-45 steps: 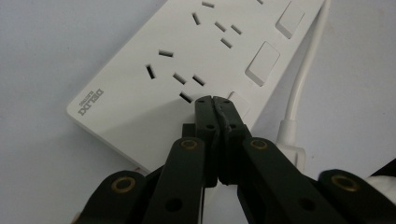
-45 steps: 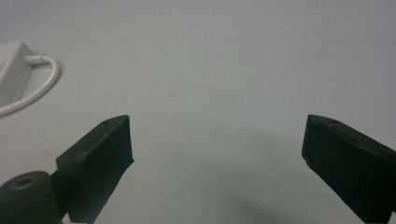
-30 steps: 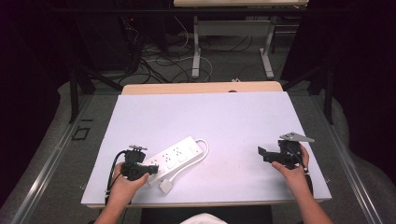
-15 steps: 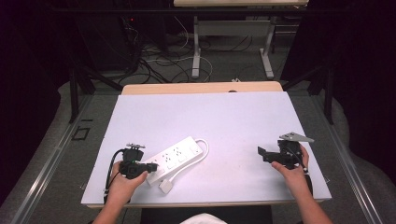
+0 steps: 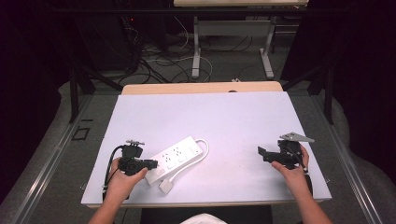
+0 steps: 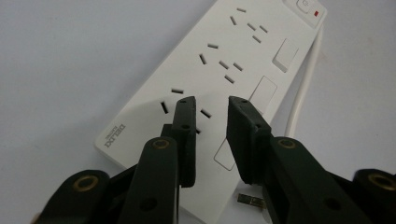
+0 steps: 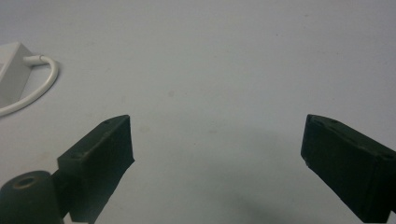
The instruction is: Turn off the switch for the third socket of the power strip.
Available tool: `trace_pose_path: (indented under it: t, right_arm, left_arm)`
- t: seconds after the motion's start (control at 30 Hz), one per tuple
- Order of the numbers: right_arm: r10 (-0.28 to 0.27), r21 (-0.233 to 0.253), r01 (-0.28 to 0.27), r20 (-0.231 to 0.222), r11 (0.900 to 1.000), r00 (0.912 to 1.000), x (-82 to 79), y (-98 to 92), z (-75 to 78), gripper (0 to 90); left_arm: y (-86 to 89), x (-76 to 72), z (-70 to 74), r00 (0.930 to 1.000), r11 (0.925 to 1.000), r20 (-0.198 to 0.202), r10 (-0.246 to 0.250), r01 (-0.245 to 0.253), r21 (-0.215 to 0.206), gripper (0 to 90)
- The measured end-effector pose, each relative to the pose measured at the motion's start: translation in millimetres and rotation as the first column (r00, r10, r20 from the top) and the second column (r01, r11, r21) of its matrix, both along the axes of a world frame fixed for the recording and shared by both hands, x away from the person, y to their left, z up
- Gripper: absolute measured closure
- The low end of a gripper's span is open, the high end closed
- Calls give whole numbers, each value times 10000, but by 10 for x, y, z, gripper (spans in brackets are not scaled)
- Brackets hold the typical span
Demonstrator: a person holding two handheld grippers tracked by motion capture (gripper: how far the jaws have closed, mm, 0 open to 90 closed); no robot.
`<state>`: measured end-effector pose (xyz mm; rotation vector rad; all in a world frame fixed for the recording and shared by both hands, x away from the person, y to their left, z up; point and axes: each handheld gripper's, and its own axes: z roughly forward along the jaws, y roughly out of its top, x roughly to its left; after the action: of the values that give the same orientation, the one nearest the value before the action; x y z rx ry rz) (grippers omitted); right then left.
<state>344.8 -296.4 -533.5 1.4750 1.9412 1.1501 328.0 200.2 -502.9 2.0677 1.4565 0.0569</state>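
Observation:
A white power strip (image 5: 177, 156) lies at an angle on the white table (image 5: 224, 116), and its cable (image 5: 198, 158) loops back to a white plug (image 5: 166, 186) near the front edge. My left gripper (image 5: 150, 163) hovers over the strip's near left end. In the left gripper view the fingertips (image 6: 212, 105) stand a narrow gap apart above the sockets of the strip (image 6: 233, 56), with nothing between them. My right gripper (image 5: 262, 154) is at the table's right, well away from the strip. Its jaws (image 7: 217, 140) are wide open over bare table, with the cable (image 7: 42, 88) far to the left.
A wooden strip (image 5: 201, 87) runs along the table's far edge. Beyond it are desk legs (image 5: 196, 51) and loose cables (image 5: 154, 65) on the floor. Metal rails flank the table at both sides.
My left gripper has shifted slightly beside the strip's left end. The right gripper and the strip have stayed in place.

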Motion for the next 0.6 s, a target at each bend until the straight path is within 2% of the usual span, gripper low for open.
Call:
trace_pose_path:
  t: [0.1, 0.13, 0.2, 0.3, 0.47, 0.6]
  right_arm:
    - [-52, 62, 52, -60, 10000, 10000, -5, 6, 1, 85]
    - [-52, 62, 52, -60, 10000, 10000, -5, 6, 1, 85]
    - [-18, 18, 18, -22, 10000, 10000, -1, 0, -1, 86]
    - [-9, 19, 9, -24, 10000, 10000, 0, -2, -2, 86]
    - [-74, 86, 74, -69, 9999, 9999, -3, 1, -1, 86]
    - [-81, 68, 81, -36, 9999, 10000, -2, -8, -2, 86]
  left_arm:
    - [8, 19, 20, 9999, 9999, 80, 104, -104, -65, 681]
    - [13, 27, 29, 9997, 9999, 191, 137, -138, 46, 681]
    - [30, 51, 46, 9995, 10000, 309, 60, -61, 30, 624]
    - [45, 79, 72, 9987, 9999, 501, 124, -124, 9, 587]
    - [74, 127, 102, 9974, 9998, 692, 214, -213, -25, 549]
    - [97, 160, 106, 9929, 9988, 1090, 485, -482, -50, 496]
